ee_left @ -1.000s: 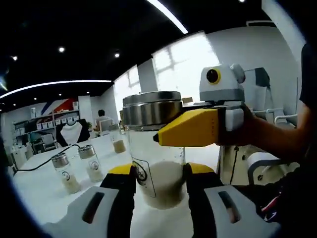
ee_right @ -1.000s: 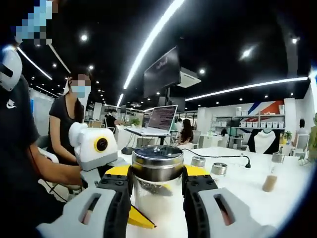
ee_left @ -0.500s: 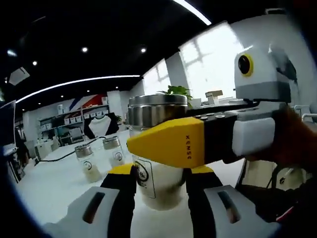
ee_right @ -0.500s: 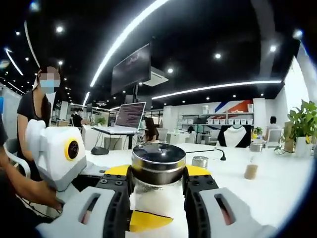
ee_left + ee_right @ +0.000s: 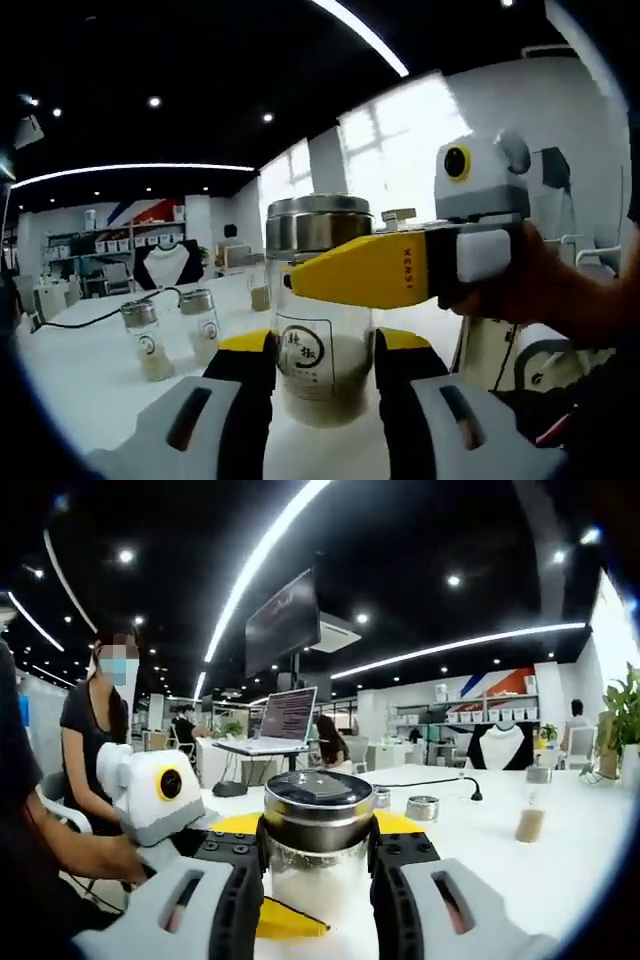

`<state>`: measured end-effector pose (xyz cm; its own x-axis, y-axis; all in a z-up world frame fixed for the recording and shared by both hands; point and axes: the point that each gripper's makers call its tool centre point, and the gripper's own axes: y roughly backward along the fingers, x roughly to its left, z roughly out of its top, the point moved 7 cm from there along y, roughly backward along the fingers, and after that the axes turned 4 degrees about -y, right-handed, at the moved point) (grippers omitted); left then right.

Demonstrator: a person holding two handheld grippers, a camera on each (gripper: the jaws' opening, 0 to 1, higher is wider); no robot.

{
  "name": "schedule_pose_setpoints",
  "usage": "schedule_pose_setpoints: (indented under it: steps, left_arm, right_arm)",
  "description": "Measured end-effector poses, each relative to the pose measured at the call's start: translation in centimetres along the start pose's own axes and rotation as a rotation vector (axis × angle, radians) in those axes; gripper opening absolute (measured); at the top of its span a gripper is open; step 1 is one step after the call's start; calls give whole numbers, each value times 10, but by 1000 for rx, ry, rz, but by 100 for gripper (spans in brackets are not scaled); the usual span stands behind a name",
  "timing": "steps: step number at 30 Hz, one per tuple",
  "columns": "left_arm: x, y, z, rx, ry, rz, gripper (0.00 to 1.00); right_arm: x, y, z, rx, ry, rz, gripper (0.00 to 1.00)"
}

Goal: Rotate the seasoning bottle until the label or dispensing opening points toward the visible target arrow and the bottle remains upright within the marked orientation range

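Note:
The seasoning bottle (image 5: 318,330) is a glass jar with a steel lid, pale powder in its lower half and a printed label (image 5: 303,348) facing the left gripper view. It stands upright on the white table (image 5: 90,390). My left gripper (image 5: 325,345) is shut on its lower body, yellow pads pressed to both sides. My right gripper (image 5: 362,272) reaches in from the right and crosses the jar just under the lid. In the right gripper view the lid (image 5: 318,798) sits clamped between my right gripper (image 5: 318,832) jaws, with the left gripper (image 5: 160,792) at the left.
Two small lidded jars (image 5: 142,338) (image 5: 200,322) and a black cable (image 5: 95,318) lie to the left on the table. More jars (image 5: 422,808) (image 5: 529,820) stand farther back. A laptop (image 5: 285,716) and a seated person (image 5: 92,735) are beyond the table.
Both views have swung with the hands. The bottle's label has come round from the left side to face the left gripper view more squarely. Both grippers have kept their hold.

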<state>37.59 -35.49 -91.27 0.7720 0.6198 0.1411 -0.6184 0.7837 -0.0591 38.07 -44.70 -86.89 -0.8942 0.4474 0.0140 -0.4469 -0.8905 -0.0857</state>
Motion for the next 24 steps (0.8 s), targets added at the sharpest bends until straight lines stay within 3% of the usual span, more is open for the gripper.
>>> schedule_pose_setpoints:
  steps: [3,6,12,15,17,20,24]
  left_arm:
    - [-2,2,4,-24,31,-84,42]
    - [-5,1,2,-4,97,-165,42]
    - [-8,1,2,15,82,-206,41]
    - [-6,1,1,31,28,-122,41]
    - [-4,0,-2,80,3,-38,41]
    - [-1,-2,-4,104,-39,73,41]
    - [-1,-5,-9,115,-40,122,40]
  right_arm:
    - [3,4,4,-24,-4,90,37]
    - [6,8,4,-6,11,139,37]
    - [6,12,1,-20,-8,192,37]
    - [2,11,-1,-27,-34,145,37]
    - [-2,9,-4,-18,-19,94,37]
    - [-3,6,-6,-9,-2,-8,37]
    - [-3,1,-9,12,-4,-84,37]
